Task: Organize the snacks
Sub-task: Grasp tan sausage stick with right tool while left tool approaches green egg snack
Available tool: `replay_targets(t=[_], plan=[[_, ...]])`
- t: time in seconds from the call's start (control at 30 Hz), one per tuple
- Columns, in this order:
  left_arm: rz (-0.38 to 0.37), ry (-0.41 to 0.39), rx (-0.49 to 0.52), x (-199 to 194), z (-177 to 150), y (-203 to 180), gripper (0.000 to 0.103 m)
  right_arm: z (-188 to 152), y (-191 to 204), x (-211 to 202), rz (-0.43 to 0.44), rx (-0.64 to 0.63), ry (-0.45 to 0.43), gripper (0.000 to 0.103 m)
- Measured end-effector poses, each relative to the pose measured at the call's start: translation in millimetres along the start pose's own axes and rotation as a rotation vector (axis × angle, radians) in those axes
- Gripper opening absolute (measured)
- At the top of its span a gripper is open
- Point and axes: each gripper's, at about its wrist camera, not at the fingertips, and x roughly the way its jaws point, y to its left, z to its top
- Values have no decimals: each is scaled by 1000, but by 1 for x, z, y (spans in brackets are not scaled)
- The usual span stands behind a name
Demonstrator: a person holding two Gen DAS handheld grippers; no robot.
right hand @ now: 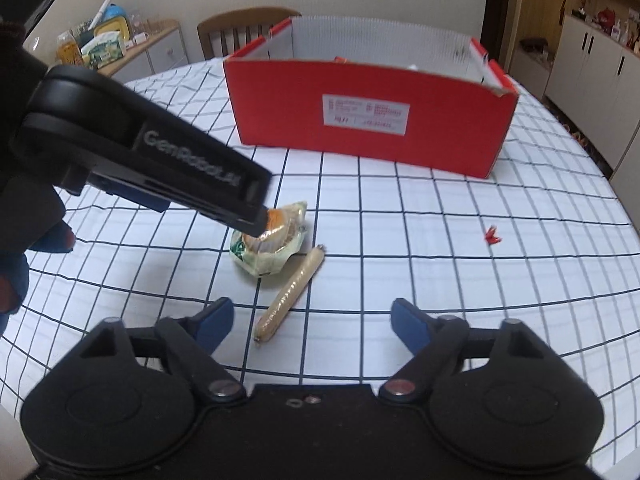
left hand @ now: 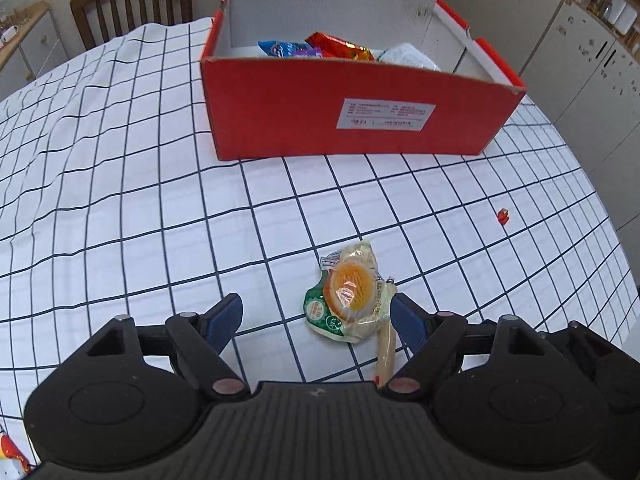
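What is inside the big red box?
The red box holds snack packets: a blue one, a red-orange one and a white one. The front wall hides whatever lies lower down.

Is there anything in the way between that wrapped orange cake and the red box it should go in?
Nothing visible. Between the wrapped cake and the red box lies only bare checked cloth. The sausage stick lies on the near side, and the left tongs, open, already flank the cake.
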Motion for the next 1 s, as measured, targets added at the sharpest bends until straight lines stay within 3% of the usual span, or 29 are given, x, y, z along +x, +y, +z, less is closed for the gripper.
replay_targets(t=[0.27,0.53,0.63,1.0], plan=[[-21,44,-14,24,6,1,79,7,3,21,34,-11,32,65],[-49,37,21,27,7,-5,58,9,13,33,46,-71,45,52],[-82,32,28,24,7,-5,43,10,15,35,42,-83,45,44],[-80,25,-16,19,2,11,40,4,15,32,24,-135,49,23]])
